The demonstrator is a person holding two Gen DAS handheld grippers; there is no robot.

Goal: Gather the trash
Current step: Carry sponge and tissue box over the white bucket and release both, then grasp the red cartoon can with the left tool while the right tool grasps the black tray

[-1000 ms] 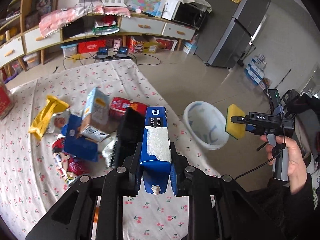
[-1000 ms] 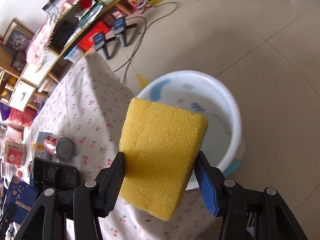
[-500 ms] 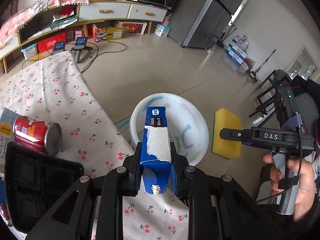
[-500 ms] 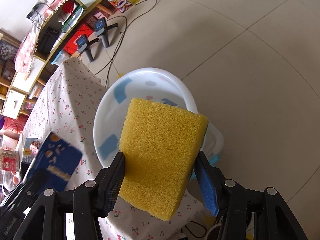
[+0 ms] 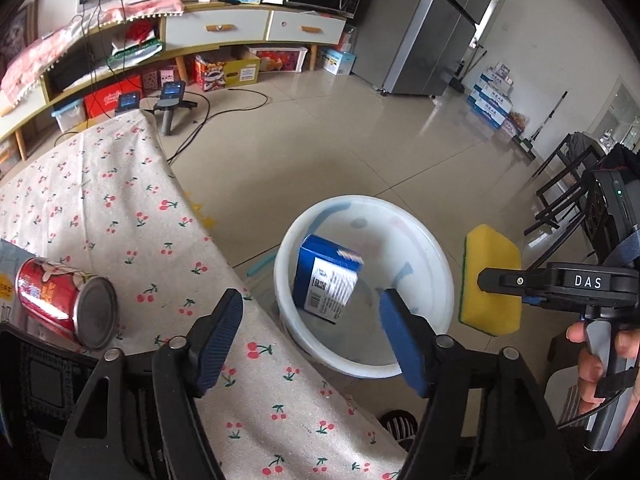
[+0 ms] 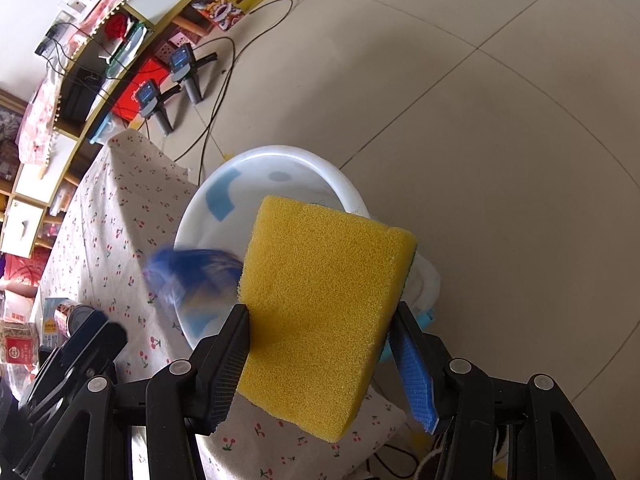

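A blue milk carton drops free, tilted, into the white plastic bin on the floor beside the table. Above the bin's near rim my left gripper is opening, its jaws wide apart and nothing touching the pads. In the right wrist view the carton is a blue blur over the bin. My right gripper is shut on a yellow sponge, held just right of the bin; the same sponge shows in the left wrist view.
A red can lies on its side on the cherry-print tablecloth, next to a black tray. A person's hand grips the right handle. Cables and two handheld devices sit on the floor; dark chairs stand at right.
My left gripper carried the blue carton from the table out over the bin, then opened and let it fall in. The right gripper kept its hold on the sponge and drifted slightly.
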